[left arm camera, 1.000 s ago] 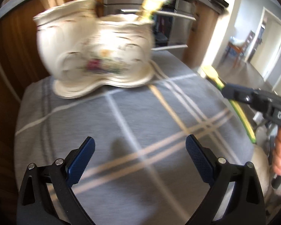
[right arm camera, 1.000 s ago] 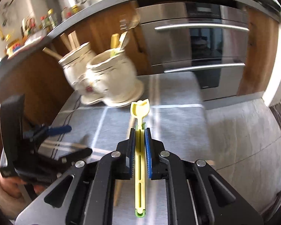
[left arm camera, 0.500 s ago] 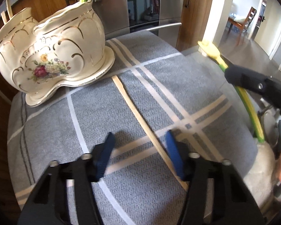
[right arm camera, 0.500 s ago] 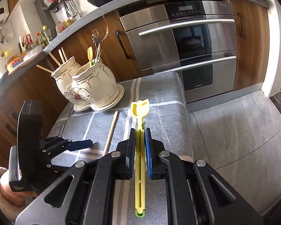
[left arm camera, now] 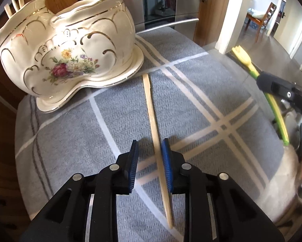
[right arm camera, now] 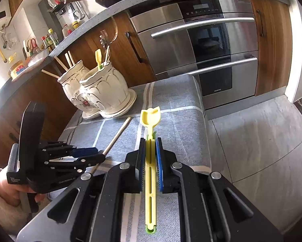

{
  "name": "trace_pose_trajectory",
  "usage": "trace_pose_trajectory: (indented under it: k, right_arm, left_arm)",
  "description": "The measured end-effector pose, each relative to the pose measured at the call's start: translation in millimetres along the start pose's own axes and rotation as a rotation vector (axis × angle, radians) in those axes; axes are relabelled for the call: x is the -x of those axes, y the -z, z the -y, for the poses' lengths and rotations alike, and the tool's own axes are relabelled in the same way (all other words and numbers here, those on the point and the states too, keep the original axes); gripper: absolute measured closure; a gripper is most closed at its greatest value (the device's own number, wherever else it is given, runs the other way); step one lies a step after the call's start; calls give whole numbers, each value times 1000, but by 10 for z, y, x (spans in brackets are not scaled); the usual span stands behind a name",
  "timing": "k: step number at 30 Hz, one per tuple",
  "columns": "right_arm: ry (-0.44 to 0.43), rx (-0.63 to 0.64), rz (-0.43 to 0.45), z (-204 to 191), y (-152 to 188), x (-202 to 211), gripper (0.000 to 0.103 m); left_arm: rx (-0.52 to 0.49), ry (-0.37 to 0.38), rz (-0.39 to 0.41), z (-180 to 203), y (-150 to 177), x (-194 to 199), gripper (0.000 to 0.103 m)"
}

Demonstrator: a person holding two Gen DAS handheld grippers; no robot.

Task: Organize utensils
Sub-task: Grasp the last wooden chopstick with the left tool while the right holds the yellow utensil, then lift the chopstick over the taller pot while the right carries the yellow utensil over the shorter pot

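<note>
Left wrist view: the left hand-held gripper (left arm camera: pixel 150 157) sits low over the grey-cloth surface (left arm camera: pixel 70 141), jaws narrowed around the wooden chopstick (left arm camera: pixel 154 125), right pad about touching, left one still off it, so not pinched yet. The ceramic holder (left arm camera: pixel 66 48) ahead-left already has utensils in it.

Right wrist view: the right hand-held gripper (right arm camera: pixel 150 157) is level, pinching the yellow fork (right arm camera: pixel 150 153), holder ahead-left. Looks like two pieces left to drop in.
</note>
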State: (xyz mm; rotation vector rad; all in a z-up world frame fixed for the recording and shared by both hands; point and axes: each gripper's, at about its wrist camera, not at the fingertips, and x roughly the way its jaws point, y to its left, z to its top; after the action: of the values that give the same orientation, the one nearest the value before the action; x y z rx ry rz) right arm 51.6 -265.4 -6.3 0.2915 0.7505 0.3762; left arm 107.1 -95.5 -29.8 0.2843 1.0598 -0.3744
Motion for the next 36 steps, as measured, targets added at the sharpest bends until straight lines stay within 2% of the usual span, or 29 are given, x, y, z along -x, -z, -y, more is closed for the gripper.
trace_pose_trajectory:
  k: [1, 2, 3, 7, 11, 14, 17, 23, 28, 31, 36]
  right_arm:
    - [1, 3, 0, -17, -1, 3, 93]
    - [2, 4, -1, -23, -3, 6, 93]
    - [4, 4, 0, -32, -6, 7, 93]
    - [8, 10, 10, -73, -31, 27, 93]
    - [10, 30, 29, -144, -80, 44, 93]
    - [18, 55, 49, -214, -152, 65, 93]
    - [26, 71, 91, -277, -276, 115, 93]
    - [-9, 105, 168, -458, -568, 182, 93]
    - [-84, 134, 240, -668, -818, 188, 93]
    - [-132, 139, 270, -777, -950, 128, 93]
    - [-233, 112, 297, -892, -1165, -61, 93]
  left_arm:
    - [-4, 2, 9, 1, 0, -2, 83]
    - [-6, 2, 18, -8, -1, -1, 93]
    - [-8, -6, 21, -33, 21, -1, 96]
    - [-18, 10, 37, -114, 91, 39, 96]
    - [-58, 41, 112, -135, 197, 222, 96]
    - [-94, 63, 211, -159, 287, 451, 96]
    - [-109, 81, 354, -224, 377, 793, 96]
    - [-90, 75, 616, -452, 424, 1366, 96]
    - [-18, 79, 765, -763, 389, 1658, 96]
    - [28, 75, 833, -956, 357, 1778, 96]
    - [150, 117, 924, -1365, 221, 1910, 96]
